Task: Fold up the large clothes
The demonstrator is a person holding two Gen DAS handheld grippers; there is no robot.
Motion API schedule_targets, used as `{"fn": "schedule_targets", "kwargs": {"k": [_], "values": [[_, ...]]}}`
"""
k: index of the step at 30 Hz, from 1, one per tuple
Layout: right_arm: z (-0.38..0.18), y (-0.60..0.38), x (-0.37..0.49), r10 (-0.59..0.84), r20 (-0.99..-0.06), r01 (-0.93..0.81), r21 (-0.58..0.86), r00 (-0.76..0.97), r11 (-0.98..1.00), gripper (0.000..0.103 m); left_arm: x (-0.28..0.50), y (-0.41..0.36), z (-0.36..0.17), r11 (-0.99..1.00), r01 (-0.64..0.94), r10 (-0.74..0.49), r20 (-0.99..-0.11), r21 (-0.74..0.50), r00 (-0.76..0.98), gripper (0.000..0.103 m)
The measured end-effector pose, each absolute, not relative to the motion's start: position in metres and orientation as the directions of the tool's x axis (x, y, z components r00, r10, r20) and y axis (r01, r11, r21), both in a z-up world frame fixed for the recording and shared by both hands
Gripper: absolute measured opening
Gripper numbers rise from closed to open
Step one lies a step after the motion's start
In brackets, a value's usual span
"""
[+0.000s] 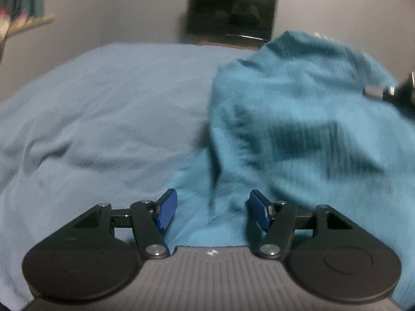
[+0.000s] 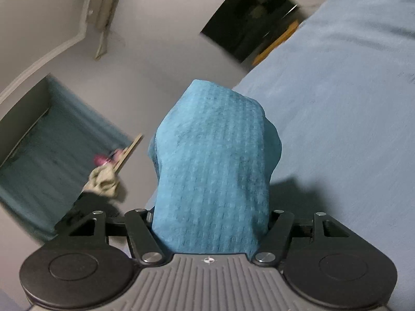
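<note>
The right gripper (image 2: 210, 223) is clamping a thick bunch of the teal waffle-knit garment (image 2: 212, 160), which is rising straight ahead of it above the pale blue bedspread (image 2: 350, 119). The left gripper (image 1: 211, 212), jaws apart and gripping nothing, is hovering with loose cloth draping between and beyond its blue pads (image 1: 167, 211). It probably ought to pinch an opposite edge so the fold is landing square.

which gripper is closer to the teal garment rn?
Right. The right gripper has the teal garment bunched between its jaws; the left gripper is open, the cloth just beyond its pads.
</note>
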State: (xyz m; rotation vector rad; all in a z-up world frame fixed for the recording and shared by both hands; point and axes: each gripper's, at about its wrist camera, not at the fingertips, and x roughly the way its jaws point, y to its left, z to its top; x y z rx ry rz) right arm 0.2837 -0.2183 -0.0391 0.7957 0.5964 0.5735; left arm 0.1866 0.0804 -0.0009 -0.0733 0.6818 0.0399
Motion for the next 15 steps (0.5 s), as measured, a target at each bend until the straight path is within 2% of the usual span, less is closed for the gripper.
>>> {"fn": "schedule_targets", "kwargs": {"k": [4,8,12,15], "values": [[-0.033,-0.270,0.307,0.578,-0.323,-0.171,0.749,0.749,0.640,0.067,0.223,0.048,-0.002,0.994,-0.054,-0.015,-0.633,-0.090,0.774,0.062],[-0.030,-0.305,0.344,0.558,-0.344,-0.154,0.735,0.755,0.661,0.067,0.250,0.014,-0.011,0.990,-0.006,-0.083,-0.623,-0.139,0.778,0.062],[-0.028,-0.338,0.373,0.602,-0.350,-0.226,0.700,0.718,0.677,0.067,0.259,-0.010,-0.024,0.994,0.049,-0.102,-0.621,-0.102,0.777,0.062],[-0.014,-0.343,0.403,0.651,-0.322,-0.325,0.665,0.687,0.672,0.067,0.264,-0.014,-0.021,0.990,0.070,-0.131,-0.610,-0.123,0.782,0.062]]}}
